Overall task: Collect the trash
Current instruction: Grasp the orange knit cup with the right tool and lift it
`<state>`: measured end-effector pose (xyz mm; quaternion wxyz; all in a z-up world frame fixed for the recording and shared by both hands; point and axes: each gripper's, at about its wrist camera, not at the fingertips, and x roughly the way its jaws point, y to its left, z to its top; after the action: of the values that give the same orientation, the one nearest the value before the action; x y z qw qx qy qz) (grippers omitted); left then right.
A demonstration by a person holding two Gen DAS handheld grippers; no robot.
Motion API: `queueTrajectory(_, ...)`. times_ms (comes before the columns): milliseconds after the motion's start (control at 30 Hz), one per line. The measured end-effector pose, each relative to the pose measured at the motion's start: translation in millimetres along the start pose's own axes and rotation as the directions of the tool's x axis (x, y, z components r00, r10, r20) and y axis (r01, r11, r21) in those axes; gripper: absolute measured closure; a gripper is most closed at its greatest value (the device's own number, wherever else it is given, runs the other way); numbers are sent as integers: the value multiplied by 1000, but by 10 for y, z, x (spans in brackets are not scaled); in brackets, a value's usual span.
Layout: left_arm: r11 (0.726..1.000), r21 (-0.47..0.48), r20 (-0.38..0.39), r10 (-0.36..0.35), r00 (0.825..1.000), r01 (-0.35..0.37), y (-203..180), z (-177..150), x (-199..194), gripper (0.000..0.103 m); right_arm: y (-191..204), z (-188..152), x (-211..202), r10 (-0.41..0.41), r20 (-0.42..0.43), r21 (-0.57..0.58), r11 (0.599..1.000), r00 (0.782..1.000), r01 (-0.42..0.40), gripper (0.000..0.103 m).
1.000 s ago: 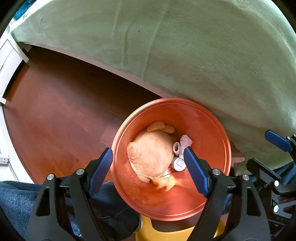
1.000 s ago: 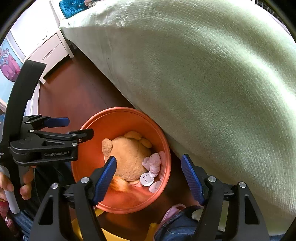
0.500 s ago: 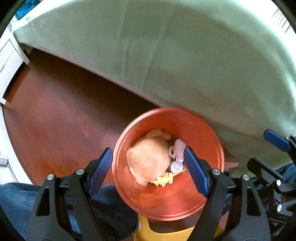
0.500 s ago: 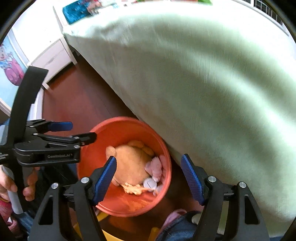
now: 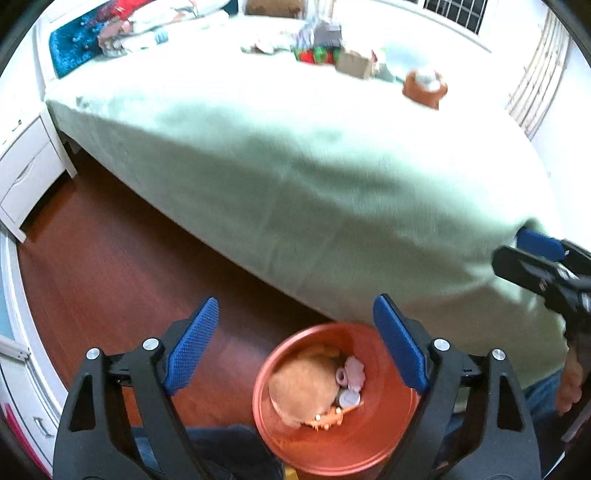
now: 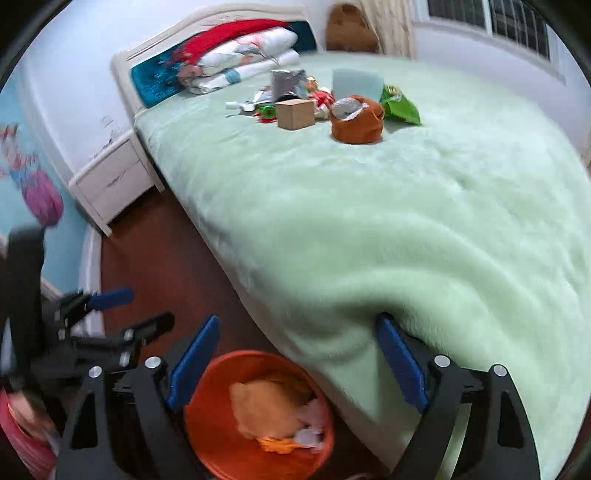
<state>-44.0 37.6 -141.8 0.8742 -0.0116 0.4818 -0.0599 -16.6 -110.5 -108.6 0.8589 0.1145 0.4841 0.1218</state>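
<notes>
An orange bin (image 5: 373,443) stands on the wooden floor beside the bed; it also shows in the right wrist view (image 6: 218,446). It holds crumpled tan paper (image 5: 303,387), pink scraps and a small orange piece. My left gripper (image 5: 295,350) is open and empty above the bin. My right gripper (image 6: 295,362) is open and empty over the bin and bed edge. Trash lies far up the green bed: a cardboard box (image 6: 295,113), a brown pouch (image 6: 356,120), a green wrapper (image 6: 400,105) and a silver bag (image 6: 288,83).
The green blanket (image 6: 406,221) covers the bed. A white nightstand (image 6: 110,181) stands by the headboard, with folded bedding (image 6: 243,59) at the head. Wooden floor (image 5: 110,266) runs along the bed's left side. A window (image 6: 487,26) is at the back right.
Both grippers have risen and tilted up from the bin, so the bed top and its trash came into view. A small orange piece landed in the bin.
</notes>
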Motion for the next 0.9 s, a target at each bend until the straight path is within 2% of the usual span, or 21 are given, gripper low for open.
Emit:
queueTrajectory(133, 1000, -9, 26, -7, 1000, 7, 56, 116, -121, 19, -104, 181, -8, 71, -95, 95, 994, 993, -62, 13)
queueTrajectory(233, 1000, -9, 34, -11, 999, 11, 81, 161, -177, 19, -59, 217, -156, 103, -118, 104, 990, 988, -91, 17)
queueTrajectory(400, 999, -19, 49, -32, 998, 33, 155, 267, -256, 19, 71, 455, -473, 75, -34, 31, 997, 997, -74, 18)
queueTrajectory(500, 999, -17, 59, -38, 998, 40, 165, 329, -262, 19, 88, 818, -517, 15, 58, 7, 1000, 998, -16, 18)
queueTrajectory(600, 999, -18, 62, -35, 997, 37, 164, 383, -254, 19, 109, 1142, -313, -94, 108, -21, 995, 990, 97, 18)
queueTrajectory(700, 999, -29, 62, -38, 997, 40, 185, 447, -243, 19, -2, 1426, 72, -167, 85, -1, 986, 982, 168, 18)
queueTrajectory(767, 999, -30, 65, -36, 997, 38, 191, 499, -235, 19, -81, 1556, 281, -208, 66, 11, 978, 976, 208, 24)
queueTrajectory(833, 999, -29, 67, -29, 997, 31, 192, 544, -226, 19, -122, 1684, 513, -243, 35, 10, 970, 969, 243, 25)
queueTrajectory(900, 999, -29, 66, -20, 998, 22, 190, 603, -199, 19, -154, 1735, 698, -269, 4, 12, 963, 963, 269, 39)
